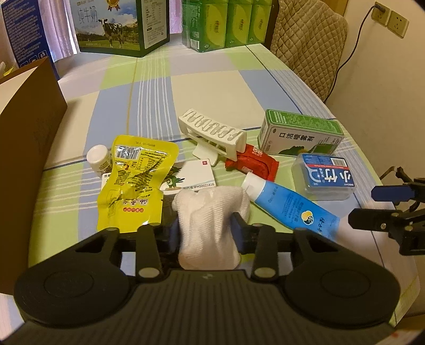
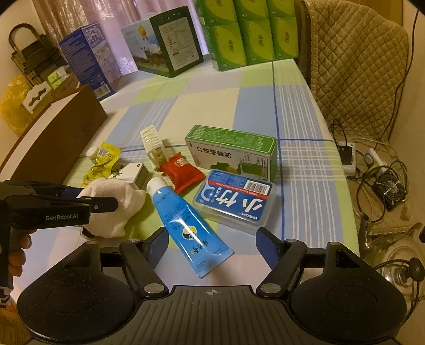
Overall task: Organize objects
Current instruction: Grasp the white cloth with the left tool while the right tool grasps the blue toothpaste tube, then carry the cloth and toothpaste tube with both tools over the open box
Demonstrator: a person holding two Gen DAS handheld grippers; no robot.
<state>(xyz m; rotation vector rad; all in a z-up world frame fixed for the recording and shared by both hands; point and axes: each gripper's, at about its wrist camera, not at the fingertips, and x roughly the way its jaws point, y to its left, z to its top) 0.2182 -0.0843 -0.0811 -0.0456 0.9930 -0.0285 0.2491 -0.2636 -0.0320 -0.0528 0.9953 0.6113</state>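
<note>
My left gripper [image 1: 207, 225] is shut on a white cloth bundle [image 1: 209, 225], low over the table's near edge; the bundle [image 2: 114, 207] also shows in the right wrist view, held by the left gripper [image 2: 98, 201]. My right gripper [image 2: 212, 246] is open, its fingers on either side of the lower end of a blue tube [image 2: 186, 223] lying on the table. That tube [image 1: 289, 207] lies just right of the bundle. Beyond lie a yellow snack pouch [image 1: 132, 183], a small white bottle [image 1: 98, 159], a white card box [image 1: 194, 179], a white slotted rack [image 1: 212, 135], a red packet [image 1: 252, 162], a green-white box [image 1: 300, 135] and a clear blue-label case [image 1: 324, 177].
A brown cardboard box [image 1: 29, 138] stands open at the left. Milk cartons [image 1: 117, 24] and green tissue packs [image 1: 228, 24] line the table's far edge. A quilted chair [image 2: 356, 61] is at the far right; cables and a fan [image 2: 390, 188] lie on the floor beyond the right edge.
</note>
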